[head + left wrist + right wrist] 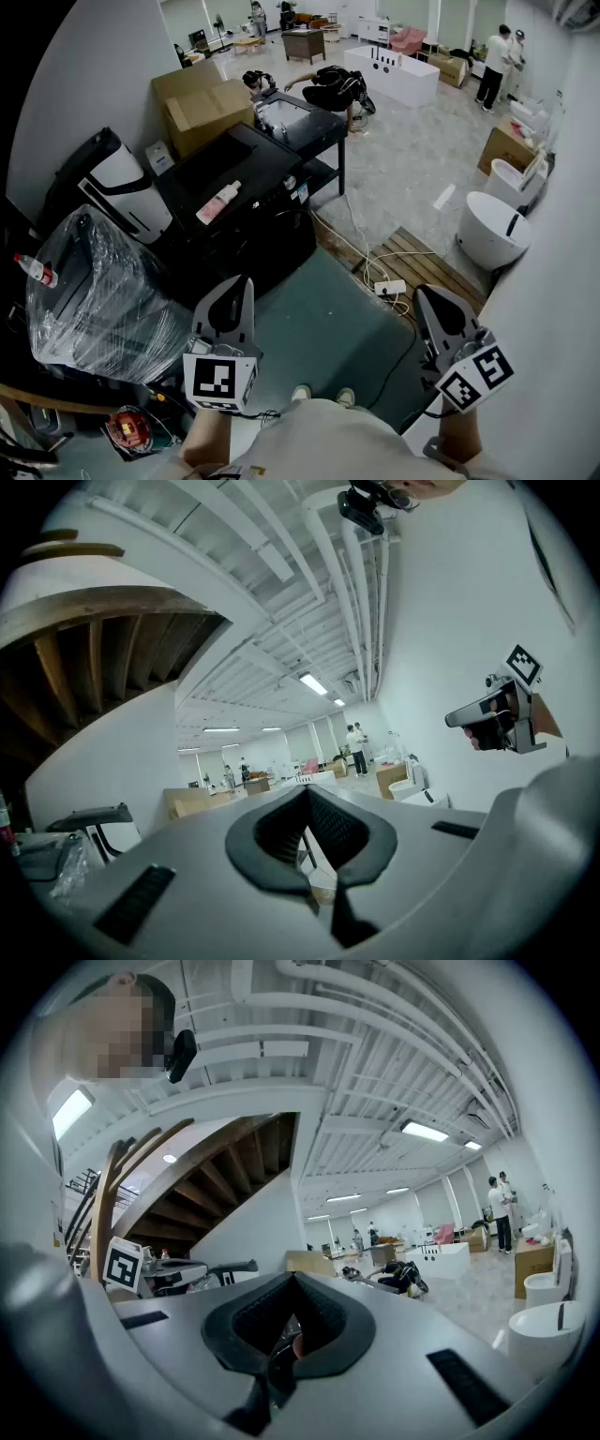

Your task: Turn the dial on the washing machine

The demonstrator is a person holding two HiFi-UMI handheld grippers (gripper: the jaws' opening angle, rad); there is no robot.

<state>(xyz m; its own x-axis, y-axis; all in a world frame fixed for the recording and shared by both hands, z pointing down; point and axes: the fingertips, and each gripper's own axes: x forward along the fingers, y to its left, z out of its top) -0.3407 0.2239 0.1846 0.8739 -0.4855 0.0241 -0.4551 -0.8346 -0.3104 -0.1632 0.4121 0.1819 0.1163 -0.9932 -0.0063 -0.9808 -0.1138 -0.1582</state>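
Crinkling clear film on boxy black unit, grey left gripper closed

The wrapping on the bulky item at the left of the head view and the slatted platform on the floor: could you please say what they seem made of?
The wrapping looks like clear plastic stretch film: it is glossy, wrinkled and see-through. The slatted platform looks like unpainted wood: brown parallel boards with gaps and a matte surface.
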